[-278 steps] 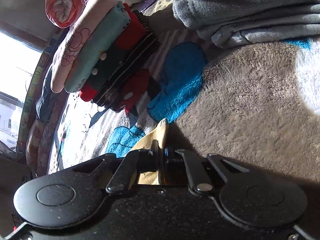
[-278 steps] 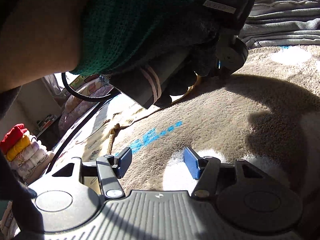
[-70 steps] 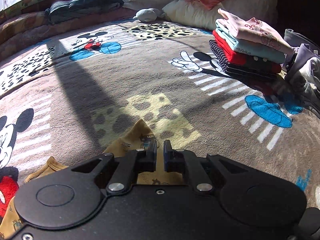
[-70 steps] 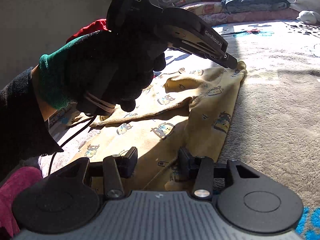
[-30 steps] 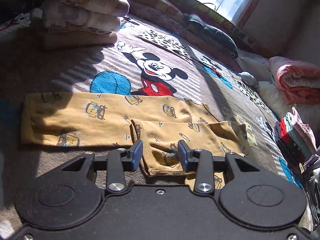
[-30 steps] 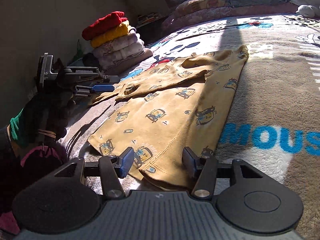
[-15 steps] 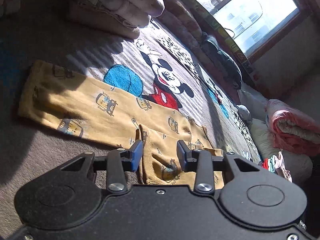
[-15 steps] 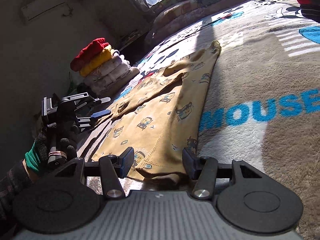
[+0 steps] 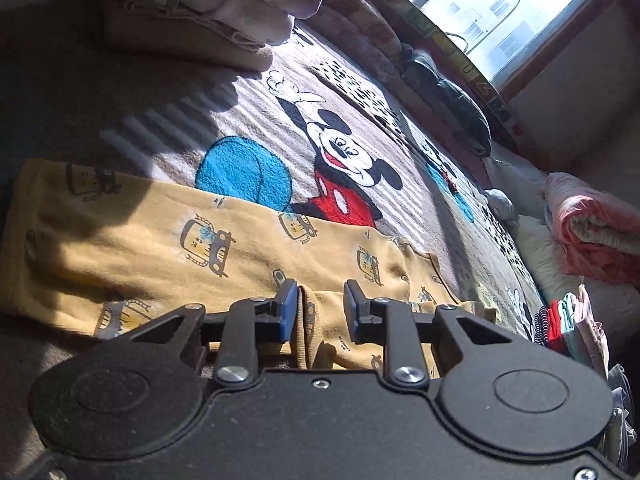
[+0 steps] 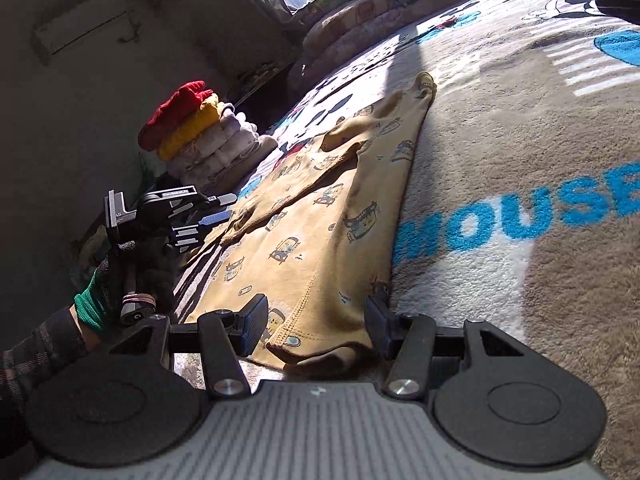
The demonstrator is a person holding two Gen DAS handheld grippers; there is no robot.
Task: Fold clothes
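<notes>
A yellow child's top (image 10: 320, 224) printed with small cars lies flat on a Mickey Mouse blanket (image 10: 520, 128), one sleeve folded across it. In the left wrist view the long sleeve (image 9: 168, 236) stretches to the left. My left gripper (image 9: 320, 304) stands open, with the folded sleeve's cuff edge between its blue pads. My right gripper (image 10: 314, 316) is open too, straddling the hem corner of the top. The left gripper (image 10: 216, 212) also shows in the right wrist view, held by a gloved hand (image 10: 120, 280) at the top's far edge.
A stack of folded clothes (image 10: 200, 136), red and yellow on top, stands at the blanket's left end. Another folded pile (image 9: 572, 324) sits at the right edge, with pink bedding (image 9: 592, 228) and pillows behind. A window (image 9: 492, 12) lights the far side.
Both grippers have crept closer to the top's edges. The left one now has the cuff edge between its pads; the right one stays around the hem corner. Both remain open.
</notes>
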